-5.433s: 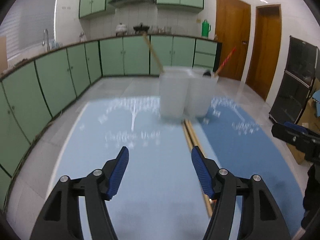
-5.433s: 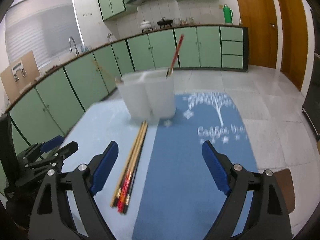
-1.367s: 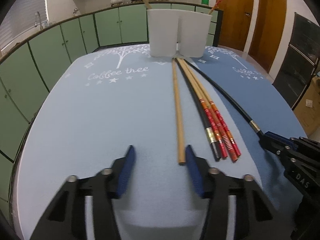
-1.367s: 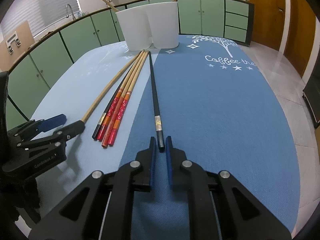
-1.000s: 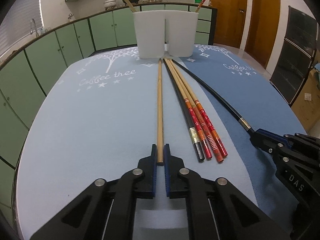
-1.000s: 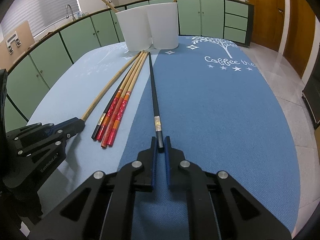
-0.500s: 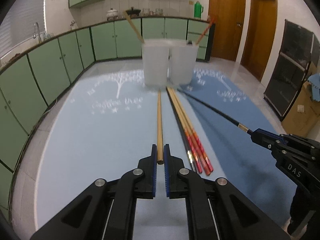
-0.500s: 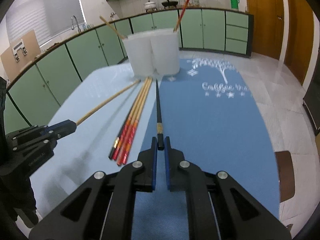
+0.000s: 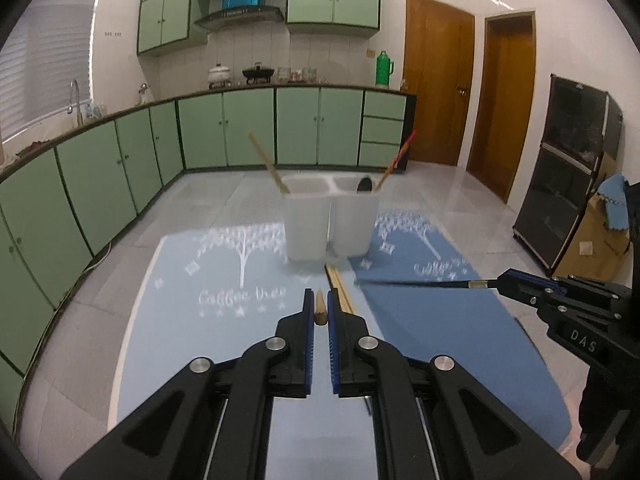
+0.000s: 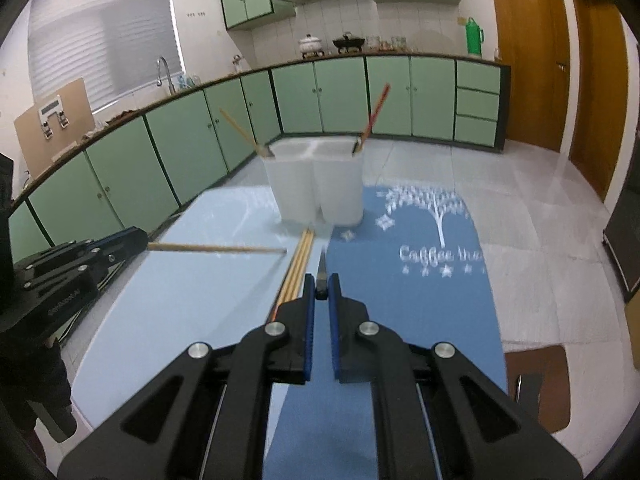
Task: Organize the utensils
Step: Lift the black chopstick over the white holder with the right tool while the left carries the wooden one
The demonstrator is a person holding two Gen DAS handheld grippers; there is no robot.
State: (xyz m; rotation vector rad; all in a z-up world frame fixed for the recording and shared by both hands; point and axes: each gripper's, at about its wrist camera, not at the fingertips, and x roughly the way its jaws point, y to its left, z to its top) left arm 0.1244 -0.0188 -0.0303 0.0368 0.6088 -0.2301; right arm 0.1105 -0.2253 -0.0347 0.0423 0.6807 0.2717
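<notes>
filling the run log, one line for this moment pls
left gripper: shut on bamboo chopstick | right gripper: shut on black chopstick | both lifted

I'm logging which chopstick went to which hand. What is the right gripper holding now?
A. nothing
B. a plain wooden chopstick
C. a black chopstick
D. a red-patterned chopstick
C: the right gripper is shut on the black chopstick, which the left wrist view shows sticking out from it above the mat, while the left gripper holds the plain wooden chopstick.
</notes>
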